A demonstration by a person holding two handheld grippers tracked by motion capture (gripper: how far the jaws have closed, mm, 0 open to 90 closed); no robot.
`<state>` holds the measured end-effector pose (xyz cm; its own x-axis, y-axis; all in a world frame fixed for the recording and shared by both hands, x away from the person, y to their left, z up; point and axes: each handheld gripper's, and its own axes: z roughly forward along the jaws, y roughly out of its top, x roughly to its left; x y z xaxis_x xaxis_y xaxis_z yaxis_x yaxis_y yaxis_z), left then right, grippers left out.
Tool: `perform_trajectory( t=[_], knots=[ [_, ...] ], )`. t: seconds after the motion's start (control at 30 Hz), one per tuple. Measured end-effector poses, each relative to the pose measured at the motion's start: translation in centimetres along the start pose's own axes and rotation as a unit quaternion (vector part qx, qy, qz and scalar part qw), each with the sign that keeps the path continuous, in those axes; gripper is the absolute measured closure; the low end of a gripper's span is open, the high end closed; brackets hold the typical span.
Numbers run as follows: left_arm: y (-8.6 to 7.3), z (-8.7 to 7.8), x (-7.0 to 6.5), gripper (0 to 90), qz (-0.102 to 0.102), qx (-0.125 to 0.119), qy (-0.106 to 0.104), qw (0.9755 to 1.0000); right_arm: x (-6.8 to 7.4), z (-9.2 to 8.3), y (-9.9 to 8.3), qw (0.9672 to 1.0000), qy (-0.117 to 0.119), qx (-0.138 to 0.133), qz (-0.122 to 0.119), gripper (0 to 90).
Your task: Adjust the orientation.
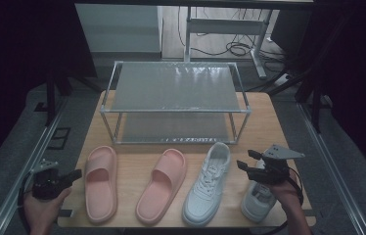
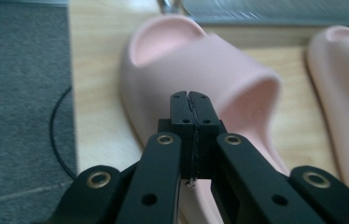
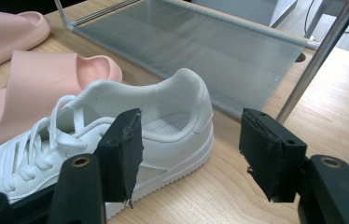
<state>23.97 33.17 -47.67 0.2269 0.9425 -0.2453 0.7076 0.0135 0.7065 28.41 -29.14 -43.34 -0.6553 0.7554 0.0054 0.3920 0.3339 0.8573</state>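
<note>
The wooden table (image 1: 269, 122) is standing in a dim room, its light grain top bare apart from the footwear and a two-tier metal rack (image 1: 173, 100) sitting at the far half. The rack's shelves are lying level and carrying nothing. Beyond the table, a grey floor is running back to a desk frame with loose cables (image 1: 235, 49) trailing beneath it; dark curtains are closing off both sides.

Along the near edge four items are lying in a row: a pink slipper (image 1: 101, 182) at the left, a second pink slipper (image 1: 162, 185) beside it, a white sneaker (image 1: 207, 183) next, and another white sneaker (image 1: 258, 198) partly under the right hand.

The left gripper (image 1: 76, 175) is hovering off the table's left edge, just beside the leftmost slipper, with its jaws pressed together and nothing between them. In its own view that slipper (image 2: 200, 60) is lying directly ahead.

The right gripper (image 1: 246, 160) is hovering over the near right corner, jaws standing wide and gripping nothing, pointing toward the heel of the white sneaker (image 3: 163, 121).
</note>
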Motion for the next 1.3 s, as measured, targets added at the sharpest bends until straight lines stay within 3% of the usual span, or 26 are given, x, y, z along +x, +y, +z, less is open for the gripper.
perform_trajectory(
  t=[0.13, 0.17, 0.3, 0.6, 0.8, 1.2, 1.3],
  knots=[
    [0.8, 1.2, 1.1, 90.0, -0.008, 0.005, 0.009, 0.9999, -0.1, 0.0, 0.0, 1.0, -0.001, -0.001, 0.002, 40.0],
    [1.0, 2.1, 1.6, 90.0, 0.0, 0.007, 0.027, 0.9996, -0.1, -0.1, 0.0, 1.0, -0.002, 0.0, 0.002, 40.0],
    [0.8, 3.2, 2.3, 90.0, 0.004, 0.018, 0.036, 0.9992, 0.1, -0.1, 0.0, 1.0, -0.002, -0.002, 0.0, 40.0],
    [0.7, 4.9, 2.7, 90.0, 0.005, 0.026, 0.011, 0.9996, 0.3, 0.3, 0.0, 1.0, 0.002, 0.004, -0.004, 39.9],
    [0.8, 5.1, 2.6, 90.0, 0.01, 0.024, 0.007, 0.9996, 0.3, 0.1, -0.1, 1.0, 0.002, 0.002, -0.004, 39.9],
    [1.8, 6.9, 0.4, 90.0, 0.041, 0.035, -0.028, 0.9982, 0.3, 0.4, -0.1, 1.0, -0.004, 0.003, -0.003, 40.0],
    [2.2, 7.7, -0.8, 90.0, 0.05, 0.04, -0.037, 0.9973, 0.3, 0.3, -0.1, 1.0, -0.005, 0.002, -0.002, 40.0]
  ],
)
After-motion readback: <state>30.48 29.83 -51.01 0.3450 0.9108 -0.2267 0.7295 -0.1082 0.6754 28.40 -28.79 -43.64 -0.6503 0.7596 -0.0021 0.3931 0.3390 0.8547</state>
